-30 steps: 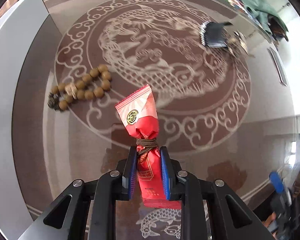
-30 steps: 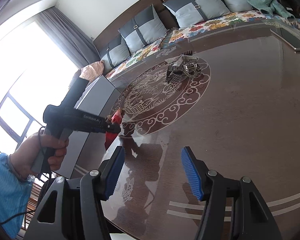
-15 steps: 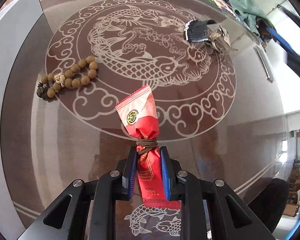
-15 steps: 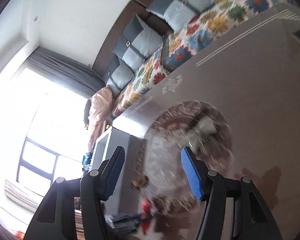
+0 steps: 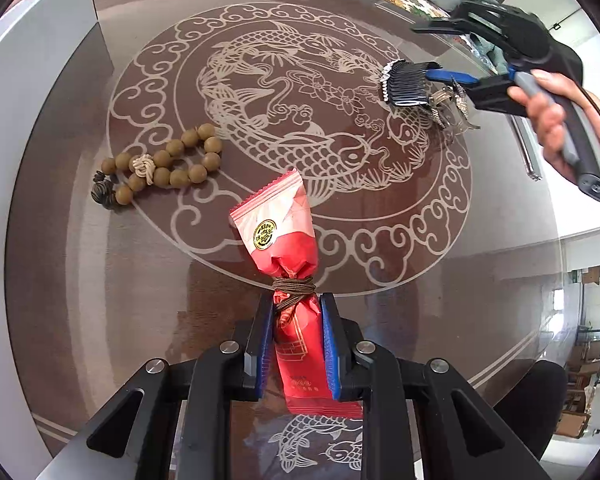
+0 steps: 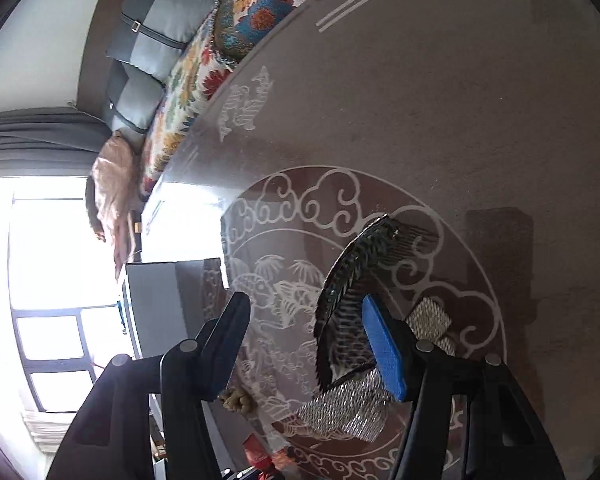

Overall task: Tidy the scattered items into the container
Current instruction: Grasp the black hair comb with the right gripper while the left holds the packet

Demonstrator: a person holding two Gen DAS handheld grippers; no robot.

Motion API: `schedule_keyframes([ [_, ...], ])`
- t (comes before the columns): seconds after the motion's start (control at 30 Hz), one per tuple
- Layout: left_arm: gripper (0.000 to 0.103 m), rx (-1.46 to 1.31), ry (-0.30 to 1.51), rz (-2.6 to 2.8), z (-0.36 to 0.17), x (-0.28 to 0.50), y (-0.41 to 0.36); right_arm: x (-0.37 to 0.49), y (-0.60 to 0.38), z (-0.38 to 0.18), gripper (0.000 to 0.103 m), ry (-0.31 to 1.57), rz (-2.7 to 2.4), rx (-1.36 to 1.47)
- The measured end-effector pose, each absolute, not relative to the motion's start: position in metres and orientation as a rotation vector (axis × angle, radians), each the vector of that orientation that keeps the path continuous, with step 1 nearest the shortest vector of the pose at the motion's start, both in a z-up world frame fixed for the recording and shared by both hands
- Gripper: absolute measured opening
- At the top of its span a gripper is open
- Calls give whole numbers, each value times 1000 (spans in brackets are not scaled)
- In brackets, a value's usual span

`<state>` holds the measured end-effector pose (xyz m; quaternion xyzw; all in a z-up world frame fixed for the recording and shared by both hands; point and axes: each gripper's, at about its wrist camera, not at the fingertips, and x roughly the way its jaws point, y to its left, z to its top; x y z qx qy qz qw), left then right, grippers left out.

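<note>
One item is in hand: our left gripper (image 5: 292, 344) clamps the red packet (image 5: 284, 240). Ahead lie the beads (image 5: 164, 168); our right gripper (image 6: 304, 336) gapes around the comb (image 6: 352, 280). The grey container (image 5: 32, 92) waits beyond.

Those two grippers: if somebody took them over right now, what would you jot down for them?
Left gripper: shut on the red snack packet, held above the table.
Right gripper: open, jaws at the black hair comb, not gripping it.
On the table: bead bracelet, comb and silver glittery hair clips, all loose.
Grey container: at the table's left edge; inside not visible.
Done: packet picked up.
Left: drop the packet in, then comb, clips and bracelet.
</note>
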<state>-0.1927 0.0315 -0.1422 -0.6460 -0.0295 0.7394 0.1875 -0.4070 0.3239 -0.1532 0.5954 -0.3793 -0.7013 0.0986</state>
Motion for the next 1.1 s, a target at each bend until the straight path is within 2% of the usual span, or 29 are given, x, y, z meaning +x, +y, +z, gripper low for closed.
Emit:
schedule_keyframes([
  [0.13, 22, -1826, -106, 2063, -148, -194, 37, -417, 307, -159, 57, -936, -2135, 1821],
  [0.2, 22, -1831, -121, 2058, -149, -194, 37, -419, 297, -161, 30, -821, -2167, 1833],
  [0.23, 22, -1831, -126, 2059, -149, -193, 36, -418, 293, -161, 6, -794, -2175, 1818],
  [0.53, 22, -1829, -216, 2115, -139, -182, 16, -383, 260, -120, 4, -561, -2205, 1585],
  [0.77, 22, -1802, -270, 2170, -123, -164, 7, -301, 231, -88, 3, -408, -2163, 1472],
  [0.93, 22, -1802, -294, 2162, -125, -145, 4, -250, 226, -92, 3, -305, -2148, 1498],
  [1.03, 22, -1804, -310, 2152, -130, -138, 4, -236, 219, -99, 5, -193, -2156, 1513],
  [1.1, 22, -1805, -325, 2147, -132, -134, -1, -230, 218, -104, 13, -175, -2156, 1510],
])
